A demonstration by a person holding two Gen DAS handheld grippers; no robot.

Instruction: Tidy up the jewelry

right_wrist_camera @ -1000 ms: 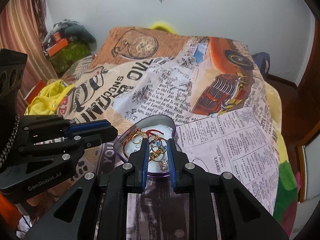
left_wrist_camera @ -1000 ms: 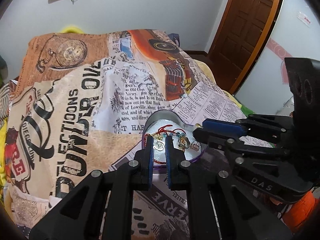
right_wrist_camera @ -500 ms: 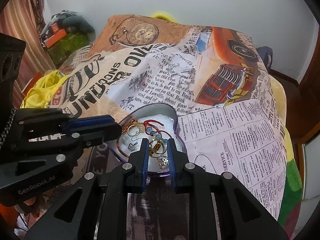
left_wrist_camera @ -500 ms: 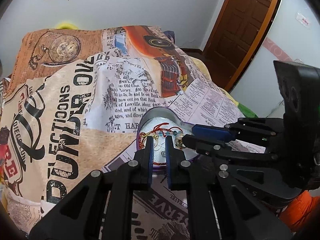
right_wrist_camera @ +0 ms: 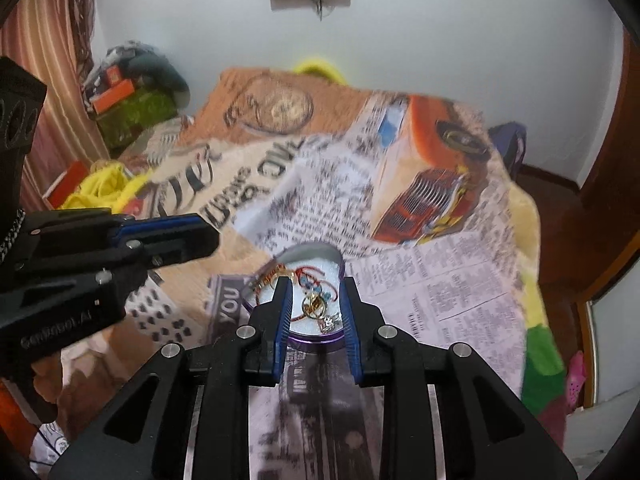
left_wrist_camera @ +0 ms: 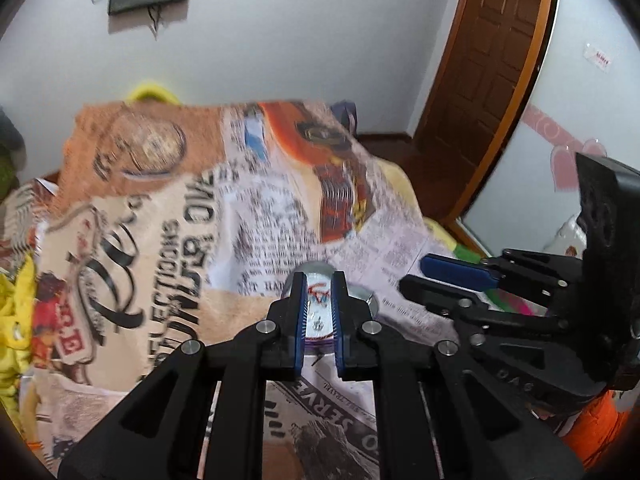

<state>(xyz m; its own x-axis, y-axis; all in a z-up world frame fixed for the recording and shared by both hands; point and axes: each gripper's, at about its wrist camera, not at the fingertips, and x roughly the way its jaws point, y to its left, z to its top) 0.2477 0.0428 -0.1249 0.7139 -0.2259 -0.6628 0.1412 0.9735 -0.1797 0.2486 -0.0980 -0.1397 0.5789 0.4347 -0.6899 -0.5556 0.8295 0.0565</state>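
Right wrist view: right gripper (right_wrist_camera: 314, 312) hanging above the bed, jaws parted a modest way with nothing between the pads, having just been opening; heart-shaped tin (right_wrist_camera: 312, 252) sitting on the printed blanket (right_wrist_camera: 440, 280) below and ahead of the fingertips, seen through the gap; inside the tin a red cord bracelet (right_wrist_camera: 310, 271), a gold ring (right_wrist_camera: 313, 305), a small silver charm (right_wrist_camera: 329, 322) and gold hoops (right_wrist_camera: 269, 274) at the left edge, all lying on the white lining; left gripper (right_wrist_camera: 212, 236) reaching in from the left, tips near the tin's left side but not touching it; frame blurring a bit.

Left wrist view: left gripper (left_wrist_camera: 319, 304) showing jaws narrow, almost together, nothing pinched; tin (left_wrist_camera: 362, 294) mostly hiding behind the fingers, only a strip of lining and red cord showing in the slit; right gripper (left_wrist_camera: 414, 272) coming in from the right, off to the tin's right; wooden door (left_wrist_camera: 492, 64) standing behind; yellow cloth (left_wrist_camera: 16, 320) bunching at the blanket's left edge.
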